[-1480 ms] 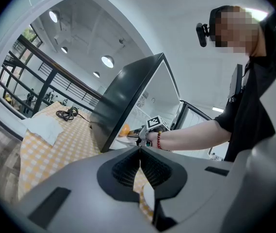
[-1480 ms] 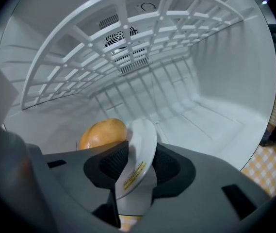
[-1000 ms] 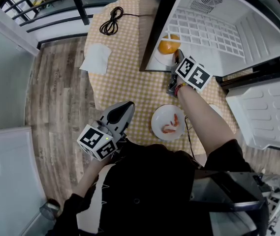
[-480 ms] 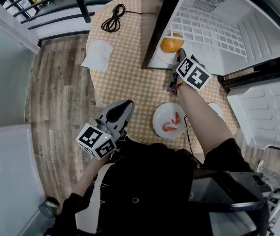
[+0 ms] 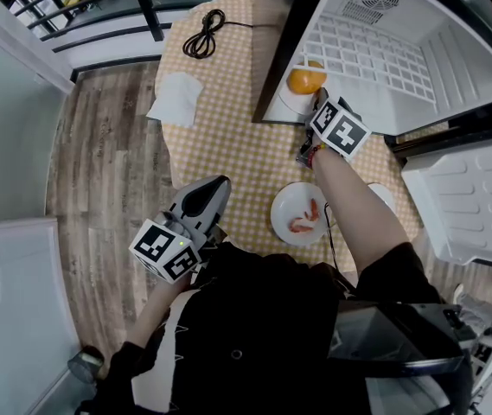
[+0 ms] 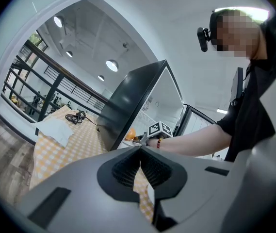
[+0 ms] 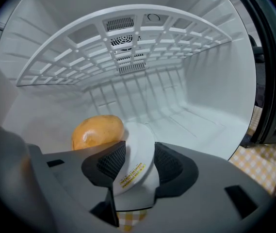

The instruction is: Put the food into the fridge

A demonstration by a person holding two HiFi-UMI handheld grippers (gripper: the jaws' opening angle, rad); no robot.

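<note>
Brown wood floor, desk under a yellow checked cloth, black railing at the far side, pale wall beside the floor, white ceiling with round lights shining

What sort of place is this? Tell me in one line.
Probably a mock kitchen corner in a large indoor hall: a small open fridge stands on a checked tablecloth, beside a black railing and wood-look floor.

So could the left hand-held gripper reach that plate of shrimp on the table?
Probably yes: only bare tablecloth lies between the left hand-held gripper and the plate of shrimp. Its jaws are shut, so they must open first.
</note>
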